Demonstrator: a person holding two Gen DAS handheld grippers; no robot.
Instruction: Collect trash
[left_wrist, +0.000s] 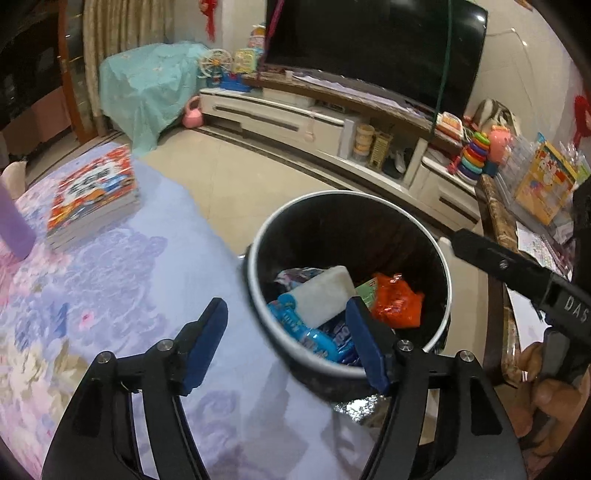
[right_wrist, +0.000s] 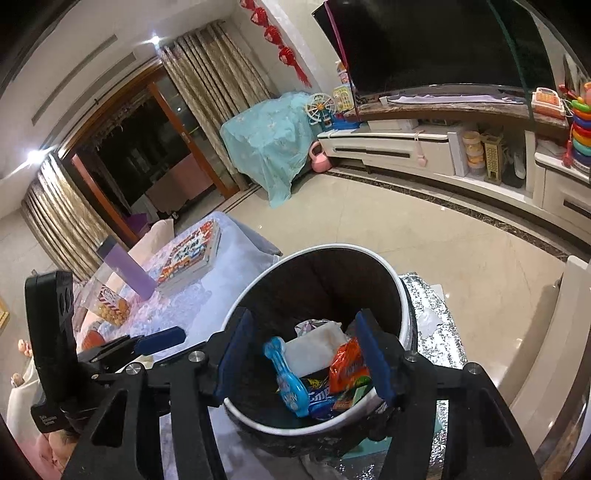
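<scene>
A black trash bin with a white rim (left_wrist: 258, 236) stands beside the cloth-covered table. Inside it lie a white pack (left_wrist: 325, 295), an orange wrapper (left_wrist: 397, 304) and a blue wrapper (left_wrist: 306, 332). My left gripper (left_wrist: 286, 306) hovers open at the bin's near edge, half over the table, with nothing between its blue pads. A black finger (left_wrist: 480, 251) of the right gripper reaches in from the right. In the right wrist view my right gripper (right_wrist: 303, 321) is open above the bin's rim (right_wrist: 402, 295), empty, over the white pack (right_wrist: 317, 347), orange wrapper (right_wrist: 347, 365) and blue wrapper (right_wrist: 288, 376).
A stack of books (left_wrist: 92, 195), a purple bottle (right_wrist: 127, 269) and a snack jar (right_wrist: 110, 302) stand on the floral tablecloth (left_wrist: 129, 295). The bin rests on a glittery silver surface (right_wrist: 432, 314). A TV stand (left_wrist: 295, 118) runs along the far wall. Tiled floor (right_wrist: 369, 221) lies between.
</scene>
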